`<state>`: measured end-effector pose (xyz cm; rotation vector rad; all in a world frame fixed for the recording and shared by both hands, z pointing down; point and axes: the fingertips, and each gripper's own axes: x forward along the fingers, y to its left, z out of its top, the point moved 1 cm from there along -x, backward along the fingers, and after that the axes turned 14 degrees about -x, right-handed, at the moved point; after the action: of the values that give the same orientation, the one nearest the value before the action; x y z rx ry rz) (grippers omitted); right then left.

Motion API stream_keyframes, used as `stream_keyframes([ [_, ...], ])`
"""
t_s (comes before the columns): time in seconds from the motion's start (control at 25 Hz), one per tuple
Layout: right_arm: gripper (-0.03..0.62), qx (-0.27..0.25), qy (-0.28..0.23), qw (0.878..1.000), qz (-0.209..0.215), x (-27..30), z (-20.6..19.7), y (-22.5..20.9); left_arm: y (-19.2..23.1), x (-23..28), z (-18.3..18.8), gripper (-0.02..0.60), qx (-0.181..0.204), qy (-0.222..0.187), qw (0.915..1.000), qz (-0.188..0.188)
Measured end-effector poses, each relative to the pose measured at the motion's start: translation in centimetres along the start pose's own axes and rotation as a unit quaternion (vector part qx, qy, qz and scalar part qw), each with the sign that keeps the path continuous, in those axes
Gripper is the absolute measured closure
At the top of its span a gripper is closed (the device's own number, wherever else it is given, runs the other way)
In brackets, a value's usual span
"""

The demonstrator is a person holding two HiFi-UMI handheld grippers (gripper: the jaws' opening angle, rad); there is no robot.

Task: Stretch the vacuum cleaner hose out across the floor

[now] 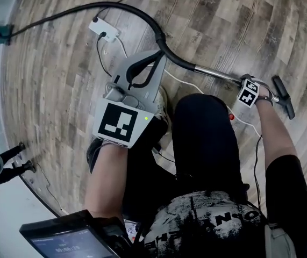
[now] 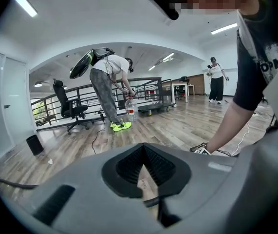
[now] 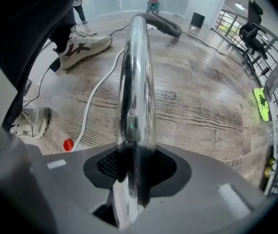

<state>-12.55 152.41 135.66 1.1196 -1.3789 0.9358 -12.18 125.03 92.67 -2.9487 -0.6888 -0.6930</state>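
— Two grippers from the head view: what shows?
— Left gripper (image 1: 148, 63) is up near the camera, and its cube covers much of it. Right gripper (image 1: 247, 90) sits low at the tube (image 1: 218, 74); its cube hides the jaws from above.
— And the hose?
— Hose (image 1: 163, 41) lies on the floor (image 1: 223, 15) in a long curve. It runs from the left edge, past a power strip (image 1: 104, 29), to the tube in front of the person's legs. Its far end meets something red at the frame edge, cut off there. A black nozzle (image 1: 283, 97) lies just past the right gripper. The person's legs and torso block the floor below.
— Left gripper view?
— Jaws are pressed together with nothing between them. The grey body fills the lower half, so the hose is out of sight. Behind it are a bent-over person (image 2: 107, 82), a chair (image 2: 68, 106) and a bottle (image 2: 131, 110), all small.
— Right gripper view?
— Jaws pinch the tube, which runs up the middle to the hose end at the top. The stretch under the jaws is hidden. A white cable (image 3: 92, 101), a red cap (image 3: 68, 144) and a shoe (image 3: 83, 45) sit to the left. A small shape far behind the hose may be the vacuum, but it is too small to tell.
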Motion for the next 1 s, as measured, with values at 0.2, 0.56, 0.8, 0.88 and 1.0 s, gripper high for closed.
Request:
stream_keyframes([
  [0.2,0.401,0.017,0.046,0.999,-0.009,0.9,-0.9,0.1,0.6,-0.5,-0.6,0.577,-0.014,0.011,0.9998,0.007],
  [0.56,0.353,0.042,0.07,0.997,-0.007,0.4,-1.8,1.2,0.2,-0.6,-1.4,0.577,-0.023,0.011,0.9997,-0.008],
  [0.8,0.412,0.082,0.051,0.995,-0.008,-1.0,-2.3,1.1,0.0,-1.3,-1.0,0.577,0.001,0.005,0.9999,-0.016],
  [0.88,0.49,0.104,0.041,0.994,-0.009,-1.6,-2.4,1.2,0.1,-1.2,-0.6,0.577,-0.002,0.002,0.9998,-0.017],
  [1.0,0.588,0.132,0.018,0.991,-0.004,-2.9,-1.5,1.1,0.4,-1.0,0.8,0.578,0.014,-0.02,0.9993,-0.028],
])
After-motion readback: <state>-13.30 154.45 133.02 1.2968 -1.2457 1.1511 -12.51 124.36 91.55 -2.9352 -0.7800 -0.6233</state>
